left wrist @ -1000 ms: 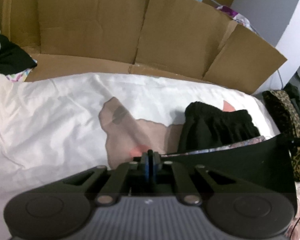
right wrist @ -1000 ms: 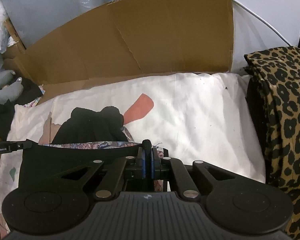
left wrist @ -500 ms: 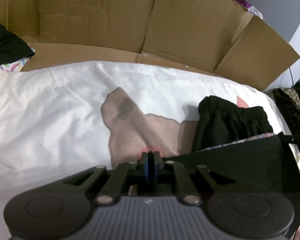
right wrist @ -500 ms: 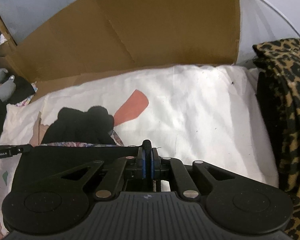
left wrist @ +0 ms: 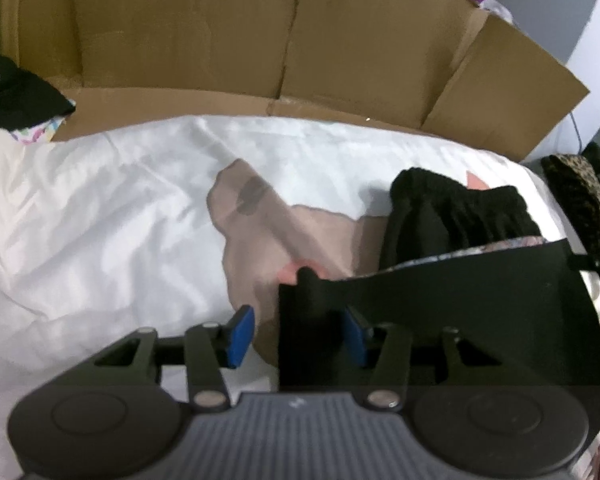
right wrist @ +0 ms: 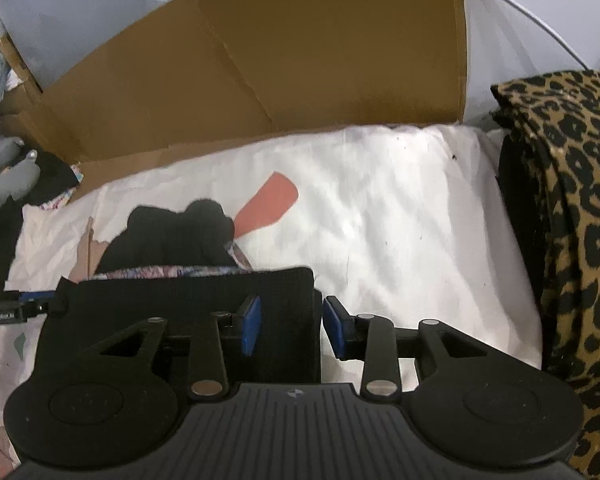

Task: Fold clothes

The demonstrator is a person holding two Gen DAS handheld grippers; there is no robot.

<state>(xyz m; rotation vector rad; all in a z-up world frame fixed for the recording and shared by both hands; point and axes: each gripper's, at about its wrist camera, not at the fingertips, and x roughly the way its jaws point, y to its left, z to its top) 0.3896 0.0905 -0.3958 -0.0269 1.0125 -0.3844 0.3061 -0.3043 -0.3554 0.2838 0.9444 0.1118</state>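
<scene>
1. The left gripper (left wrist: 298,330) is standing wide, its blue pads (left wrist: 241,334) spread either side of the near left corner of the black garment (left wrist: 480,312); the cloth is sitting between the pads but nothing is pinching it.
2. The right gripper (right wrist: 290,326) is likewise gaping, straddling the garment's near right corner (right wrist: 296,308), again with no grip that I can see.
3. The black garment is lying as a flat rectangular panel on the white sheet (right wrist: 400,208), with a patterned lining edge (right wrist: 164,271) showing along its far side and a bunched black waistband (left wrist: 452,208) piling up just beyond that.
4. Whether this panel is resting after a fold or waiting to be picked up, the views are not settling.
5. Risk, as I judge it: the bunched part is sitting uneven, so any later fold over it may be coming out lumpy or skewed.
6. With both claws loose around the corners, withdrawing carelessly may be dragging the thin fabric and spoiling its straight edges.
7. The leopard-print cloth (right wrist: 572,200) is lying just right of the sheet and could snag.
</scene>
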